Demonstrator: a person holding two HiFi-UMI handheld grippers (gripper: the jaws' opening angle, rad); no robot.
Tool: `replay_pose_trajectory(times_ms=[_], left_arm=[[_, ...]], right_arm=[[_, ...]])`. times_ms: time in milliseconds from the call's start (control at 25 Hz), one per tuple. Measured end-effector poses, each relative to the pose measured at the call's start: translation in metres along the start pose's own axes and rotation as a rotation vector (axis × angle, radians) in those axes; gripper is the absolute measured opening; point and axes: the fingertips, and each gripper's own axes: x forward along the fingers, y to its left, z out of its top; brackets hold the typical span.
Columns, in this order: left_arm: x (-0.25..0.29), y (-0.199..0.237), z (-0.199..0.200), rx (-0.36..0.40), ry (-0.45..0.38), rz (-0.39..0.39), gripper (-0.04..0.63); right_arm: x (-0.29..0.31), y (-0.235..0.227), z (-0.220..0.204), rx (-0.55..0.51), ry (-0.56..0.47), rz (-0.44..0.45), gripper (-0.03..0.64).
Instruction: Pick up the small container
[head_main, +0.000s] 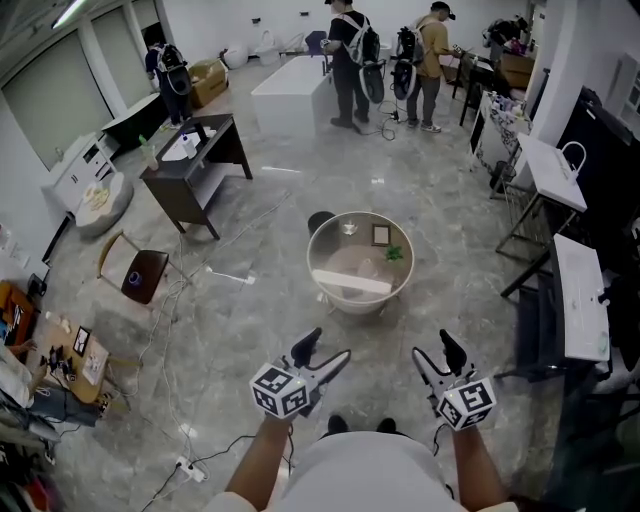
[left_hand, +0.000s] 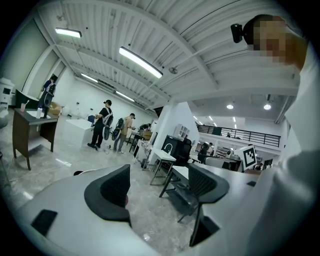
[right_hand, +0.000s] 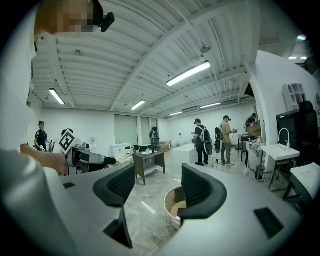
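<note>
A round white table (head_main: 325, 290) with a raised rim stands on the floor ahead of me. On it lie a small clear container (head_main: 349, 228), a framed picture (head_main: 381, 235), a green sprig (head_main: 394, 254) and a white board (head_main: 350, 282). My left gripper (head_main: 328, 348) and right gripper (head_main: 433, 348) hover side by side short of the table, both open and holding nothing. In the left gripper view its jaws (left_hand: 159, 182) frame only bare floor. Between the right gripper's (right_hand: 157, 186) jaws, part of the round table's (right_hand: 170, 202) rim shows, well ahead.
A dark wooden desk (head_main: 195, 165) stands at the left, with a chair (head_main: 140, 272) and floor cables (head_main: 200, 300) nearer. White tables (head_main: 580, 300) line the right side. Two people (head_main: 350, 60) stand by a white counter (head_main: 290, 92) at the back.
</note>
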Motion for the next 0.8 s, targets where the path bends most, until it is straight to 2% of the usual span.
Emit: replay_pose_trajectory(times_ms=[360, 520, 800], left_arm=[[-0.010, 0.019, -0.008, 0.004, 0.038, -0.051, 0.379], [-0.010, 0.024, -0.007, -0.017, 0.043, -0.058, 0.379], [0.005, 0.032, -0.012, -0.046, 0.050, -0.062, 0.382]], right_arm=[[0.011, 0.018, -0.007, -0.006, 0.019, -0.043, 0.302], [0.015, 0.024, -0.013, 0.005, 0.036, -0.045, 0.302], [0.030, 0.012, -0.022, 0.019, 0.061, -0.036, 0.302]])
